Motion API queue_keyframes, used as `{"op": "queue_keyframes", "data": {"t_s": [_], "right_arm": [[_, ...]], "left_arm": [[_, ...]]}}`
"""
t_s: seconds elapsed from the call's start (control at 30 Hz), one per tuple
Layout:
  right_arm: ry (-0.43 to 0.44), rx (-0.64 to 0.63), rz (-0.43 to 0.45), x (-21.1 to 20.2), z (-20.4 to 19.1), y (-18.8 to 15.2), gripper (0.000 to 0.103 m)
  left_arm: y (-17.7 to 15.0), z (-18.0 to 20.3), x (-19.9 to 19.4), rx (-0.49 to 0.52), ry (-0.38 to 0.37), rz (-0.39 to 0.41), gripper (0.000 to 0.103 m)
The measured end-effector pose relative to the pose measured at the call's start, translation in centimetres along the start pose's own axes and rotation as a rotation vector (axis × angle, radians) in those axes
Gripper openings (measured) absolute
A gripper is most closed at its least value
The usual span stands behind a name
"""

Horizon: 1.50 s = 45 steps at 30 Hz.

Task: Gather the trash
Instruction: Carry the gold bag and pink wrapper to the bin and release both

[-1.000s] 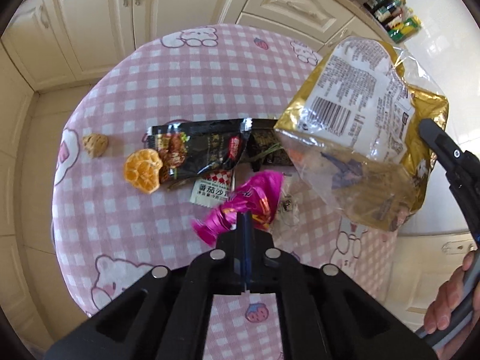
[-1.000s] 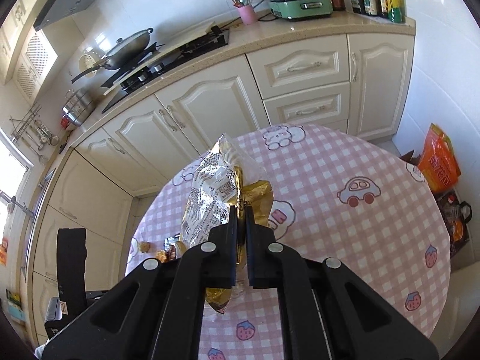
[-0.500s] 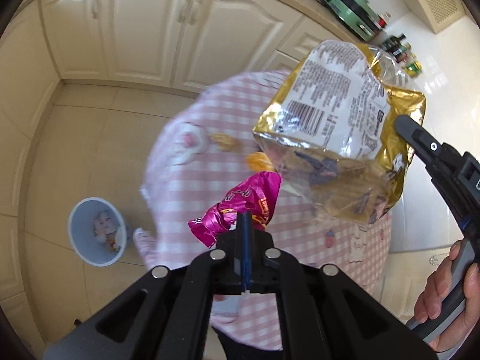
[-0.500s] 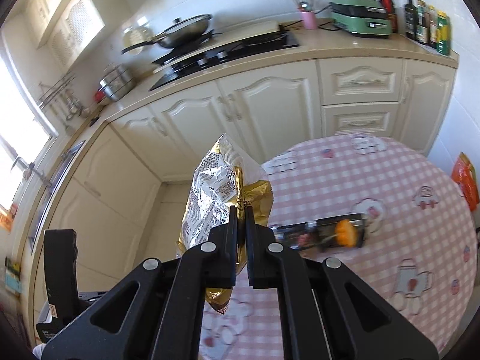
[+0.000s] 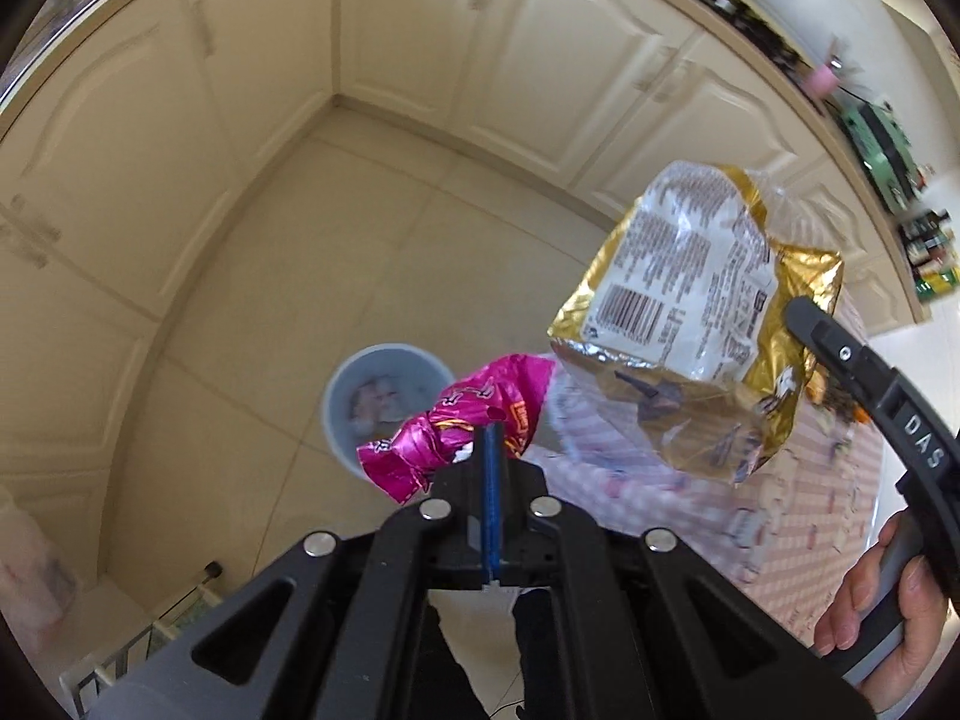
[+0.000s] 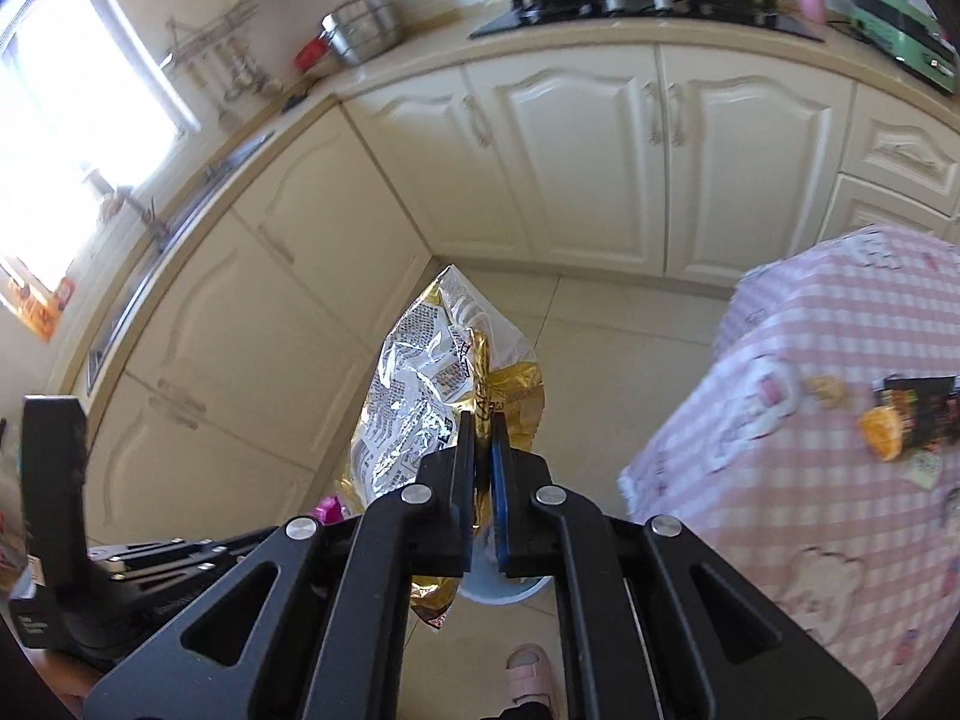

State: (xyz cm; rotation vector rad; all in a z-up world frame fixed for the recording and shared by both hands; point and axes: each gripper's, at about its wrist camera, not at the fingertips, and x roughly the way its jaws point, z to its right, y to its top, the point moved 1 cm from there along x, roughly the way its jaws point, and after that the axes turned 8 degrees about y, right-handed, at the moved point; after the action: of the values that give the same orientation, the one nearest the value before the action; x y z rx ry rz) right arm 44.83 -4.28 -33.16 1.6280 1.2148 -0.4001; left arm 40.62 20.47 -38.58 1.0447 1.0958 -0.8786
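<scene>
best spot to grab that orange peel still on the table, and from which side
Grip the orange peel across its curved outer rim, coming from above and from its left side, toward the table edge. On its right it lies against the black wrapper, so a finger there would likely catch the wrapper as well. It looks like a shallow cupped piece, so pinch rim to rim.

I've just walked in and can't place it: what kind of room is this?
A home kitchen, most likely. Cream cabinets run under a counter carrying a gas hob and a steel pot, and a table with a pink checked cloth stands nearby.
</scene>
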Motion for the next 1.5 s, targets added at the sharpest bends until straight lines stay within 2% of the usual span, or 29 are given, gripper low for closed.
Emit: {"op": "queue_keyframes", "data": {"t_s": [0.2,0.43,0.67,0.73,0.83,1.17,1.5], "right_arm": [[-0.025,-0.051,-0.114,6.6,-2.8,-2.1,0.004],[-0.049,-0.073,-0.239,12.6,-3.9,-5.4,0.005],[-0.038,-0.060,-0.319,16.1,-4.5,-6.3,0.012],[-0.039,-0.062,-0.324,16.1,-4.7,-6.3,0.020],[-0.037,-0.060,-0.327,16.0,-4.9,-6.0,0.024],[-0.022,-0.026,-0.284,13.5,-4.6,-4.4,0.028],[-0.009,0.014,-0.224,10.4,-3.0,-2.9,0.031]], "left_arm": [[0.2,-6.8,1.9,-0.101,0.043,-0.030,0.000],[0.7,-8.7,4.3,-0.137,0.034,-0.054,0.000],[1.1,-10.3,6.0,-0.143,0.021,-0.072,0.000],[1.2,-10.5,6.2,-0.144,0.019,-0.076,0.000],[1.4,-10.5,6.5,-0.146,0.014,-0.082,0.000],[2.1,-8.4,7.3,-0.115,-0.001,-0.102,0.000],[3.2,-5.2,6.6,-0.087,0.006,-0.090,0.001]]}}
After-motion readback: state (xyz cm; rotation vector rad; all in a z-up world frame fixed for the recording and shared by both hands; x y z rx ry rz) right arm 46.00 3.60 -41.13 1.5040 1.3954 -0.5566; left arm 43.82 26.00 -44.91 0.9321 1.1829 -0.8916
